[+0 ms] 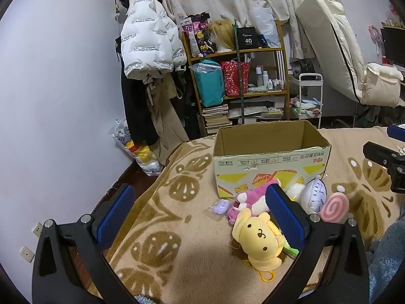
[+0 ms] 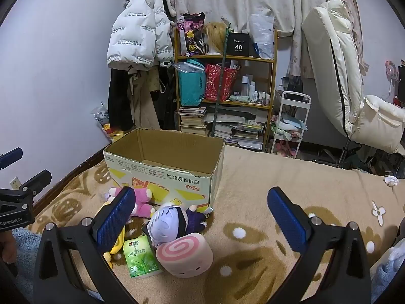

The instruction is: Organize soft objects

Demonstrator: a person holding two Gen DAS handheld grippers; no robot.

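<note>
An open cardboard box [image 1: 270, 162] stands on the bed; it also shows in the right wrist view [image 2: 162, 167]. Soft toys lie in front of it: a yellow dog plush [image 1: 258, 240], a pink plush [image 1: 250, 200] [image 2: 141, 200], a white-haired doll [image 1: 315, 195] [image 2: 174, 220], and a pink swirl roll plush [image 1: 334, 207] [image 2: 184, 255]. A green tissue pack [image 2: 140, 257] lies beside the roll. My left gripper [image 1: 205, 217] is open and empty, left of the toys. My right gripper [image 2: 202, 217] is open and empty above the roll plush.
The beige patterned blanket [image 1: 177, 228] covers the bed. A small purple packet [image 1: 221, 206] lies left of the toys. A wooden shelf [image 2: 225, 83], hanging coats [image 2: 136, 50] and a white cart [image 2: 291, 124] stand beyond the bed. The bed edge drops to the floor at left.
</note>
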